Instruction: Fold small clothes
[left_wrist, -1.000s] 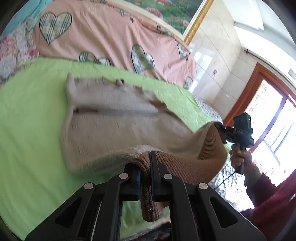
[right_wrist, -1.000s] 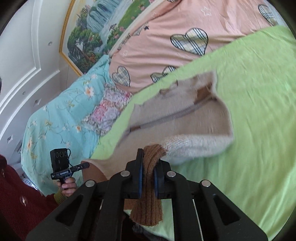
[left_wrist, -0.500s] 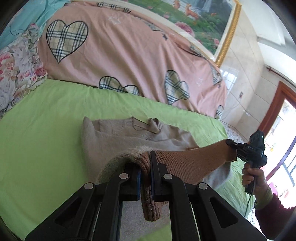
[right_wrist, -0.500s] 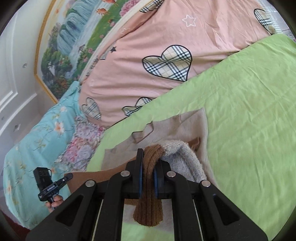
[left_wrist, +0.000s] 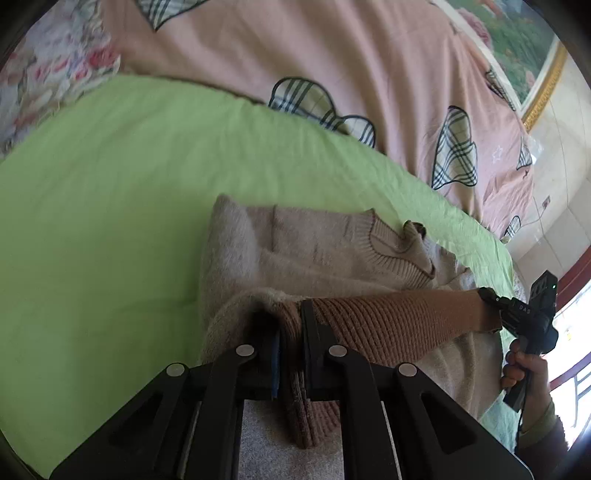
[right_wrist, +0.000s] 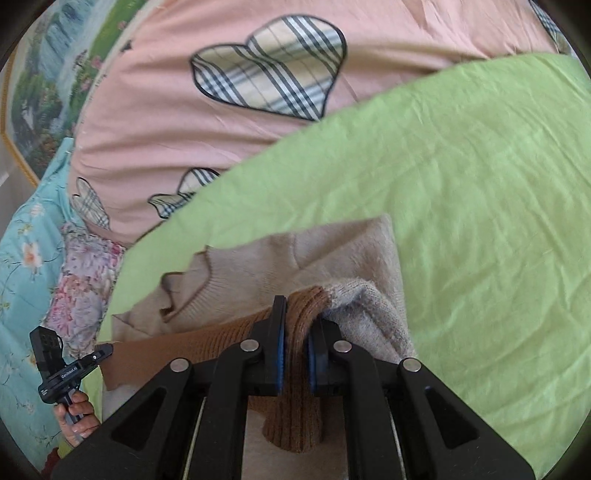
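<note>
From the left wrist view, the left gripper has its jaws clamped narrow on the brown ribbed hem of the beige sweater, a tongue of the hem hanging down between the fingers. The sweater lies on the green bed sheet, its collar at the far side. The hem band stretches taut to the right, where the right gripper pinches its other end, a hand on the handle. Compared with a second ago, the raised lower part has been carried over toward the collar, so the body that was spread open and lifted is now doubled and low on the sheet. The pink heart-print quilt fills the far side.

From the right wrist view, the right gripper is likewise closed to a slim gap around the brown ribbed hem, with fluffy beige knit bunched just right of the fingers. The beige sweater lies folded on the green bed sheet; its far edge has come much closer to the jaws than before. At the left, the left gripper holds the other end of the band. The pink heart-print quilt and a floral blue blanket lie beyond.
</note>
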